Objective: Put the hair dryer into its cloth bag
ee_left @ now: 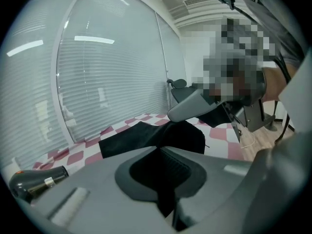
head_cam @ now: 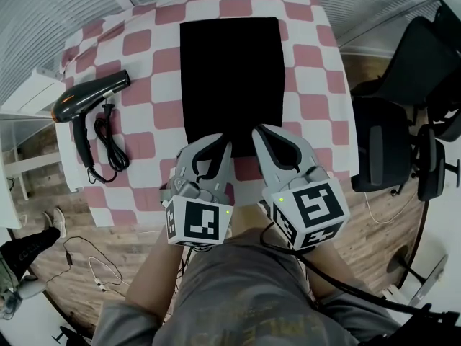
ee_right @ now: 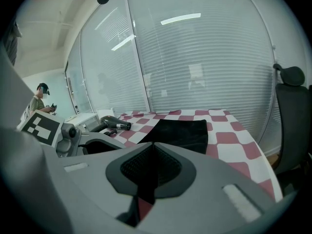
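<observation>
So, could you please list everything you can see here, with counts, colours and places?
cloth bag: one, black, flat at mid-table
hair dryer: one, dark, table's left side
cord: one, black, looped beside the hair dryer
tablecloth: one, red-and-white check, covering the table
chairs: at least two, black, right of the table
bystander: one, far left in the right gripper view
left gripper: one, grey, jaws together, at the cloth bag's near edge
right gripper: one, grey, jaws together, beside it

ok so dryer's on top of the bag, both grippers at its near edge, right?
No: the hair dryer lies on the tablecloth left of the cloth bag, apart from it (head view). Left gripper and right gripper are at its near edge.
</observation>
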The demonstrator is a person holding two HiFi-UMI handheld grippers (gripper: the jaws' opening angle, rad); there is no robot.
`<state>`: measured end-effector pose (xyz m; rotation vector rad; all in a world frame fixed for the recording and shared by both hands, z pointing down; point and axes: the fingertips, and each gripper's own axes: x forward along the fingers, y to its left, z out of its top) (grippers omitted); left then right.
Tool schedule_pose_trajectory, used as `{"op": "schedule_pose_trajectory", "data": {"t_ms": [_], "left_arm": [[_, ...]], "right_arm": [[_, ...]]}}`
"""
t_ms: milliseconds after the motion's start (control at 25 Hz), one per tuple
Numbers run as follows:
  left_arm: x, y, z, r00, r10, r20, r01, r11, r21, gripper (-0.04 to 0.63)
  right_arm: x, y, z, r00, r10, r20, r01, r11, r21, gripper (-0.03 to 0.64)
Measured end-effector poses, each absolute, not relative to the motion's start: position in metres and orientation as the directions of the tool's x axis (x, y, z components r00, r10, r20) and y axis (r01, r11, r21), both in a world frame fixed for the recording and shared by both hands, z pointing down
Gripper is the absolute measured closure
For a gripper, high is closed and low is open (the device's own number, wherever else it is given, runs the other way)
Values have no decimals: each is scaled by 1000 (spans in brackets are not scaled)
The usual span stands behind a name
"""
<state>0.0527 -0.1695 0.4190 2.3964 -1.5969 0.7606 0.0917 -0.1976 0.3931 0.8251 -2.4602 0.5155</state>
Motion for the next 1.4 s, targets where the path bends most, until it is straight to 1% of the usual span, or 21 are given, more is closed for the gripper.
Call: {"op": "schedule_pose_trajectory", "data": {"t_ms": [160,280,640,1000,1200,1400], "left_arm": [[47,-174,411,296,-816,497,-906,-405,-125,581],[41,-178,401,280,-820,500,-909,-394,-137,581],[27,-197,365,264,-822,504,-918,-374,-129,581],[22,-207,353,275,-786,554,-901,-412,-138,580],[18,-204,357,275,-796,539,-925,-371,-77,580],[10,-197,369,286,-807,517,-930,-364,-54,580]], "right_arm": [[92,-204,380,-706,-486,515,-645,741,-187,575],[92,-211,361,-719,-512,470,-646,741,-182,558],[91,-224,308,-749,-545,376,-632,759,-158,563],[77,-230,288,-809,-499,310,-566,804,-183,572],[60,-237,280,-833,-469,294,-530,829,-178,574],[31,-234,289,-846,-431,315,-496,853,-165,574]]}}
